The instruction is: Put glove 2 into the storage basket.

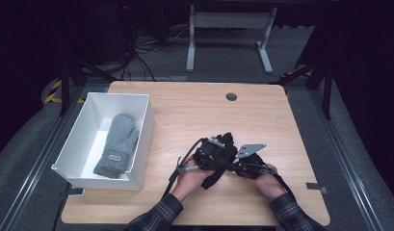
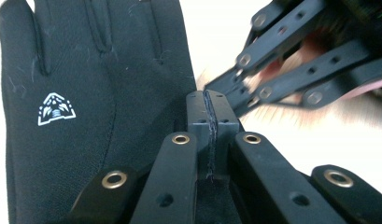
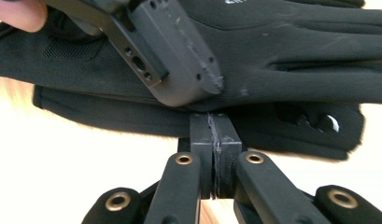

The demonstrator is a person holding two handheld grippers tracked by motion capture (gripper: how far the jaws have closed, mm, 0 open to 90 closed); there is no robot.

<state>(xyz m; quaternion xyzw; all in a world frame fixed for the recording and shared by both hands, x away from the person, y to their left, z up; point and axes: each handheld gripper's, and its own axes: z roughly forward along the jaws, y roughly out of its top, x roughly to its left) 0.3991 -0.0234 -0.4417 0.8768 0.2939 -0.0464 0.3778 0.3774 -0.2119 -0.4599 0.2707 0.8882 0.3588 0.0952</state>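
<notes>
A black glove point(image 1: 227, 142) with a small white logo point(image 2: 56, 108) lies at the middle of the wooden table point(image 1: 194, 115). Both grippers meet over it. In the left gripper view, my left gripper point(image 2: 210, 109) has its jaws pressed together at the glove's point(image 2: 86, 93) side edge, with dark fabric under them. My right gripper point(image 3: 210, 122) is also closed, its tip pinching the edge of the glove's lower layer point(image 3: 282, 126). In the high view the left gripper point(image 1: 222, 155) and the right gripper point(image 1: 231, 166) sit tip to tip, and a cuff end hangs toward the left hand.
A white bin point(image 1: 141, 139) stands at the table's left side with a grey mitten point(image 1: 117, 144) lying inside. A round cable hole point(image 1: 231, 96) sits near the far edge. Bare wood stretches behind and to the right of the hands. A desk frame stands beyond the table.
</notes>
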